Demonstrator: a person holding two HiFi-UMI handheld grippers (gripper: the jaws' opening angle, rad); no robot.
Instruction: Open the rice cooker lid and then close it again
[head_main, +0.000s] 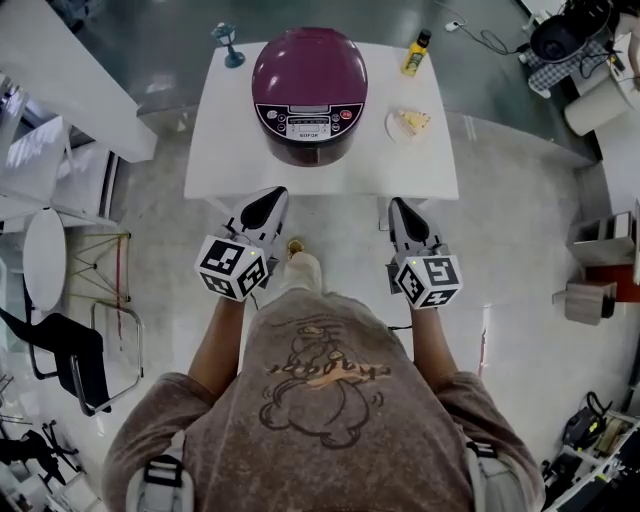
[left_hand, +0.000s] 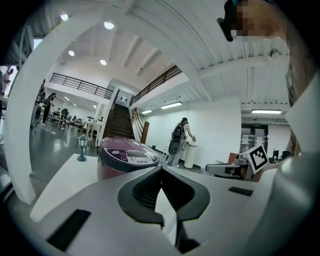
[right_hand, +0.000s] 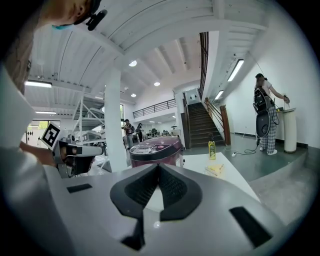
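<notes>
- My left gripper (head_main: 277, 192) has its jaws closed tip to tip, with nothing between them. It touches nothing.
- My right gripper (head_main: 397, 204) is closed the same way, pads meeting at the tips, and is empty.
- Both point at the white table (head_main: 225, 150) from its near edge, left and right of the rice cooker (head_main: 309, 95) and apart from it.
- The maroon rice cooker stands mid-table with its lid down and its control panel facing me.
- The small brand word on the panel looks like "SUPOR"; the button print is too small to read.
- A yellow bottle with a dark cap (head_main: 416, 53) stands at the far right corner; I cannot read its label.
- A small plate (head_main: 392, 128) carrying a pale wedge of food sits just right of the cooker.
- A small teal lantern ornament (head_main: 229, 45) stands at the far left corner.
</notes>
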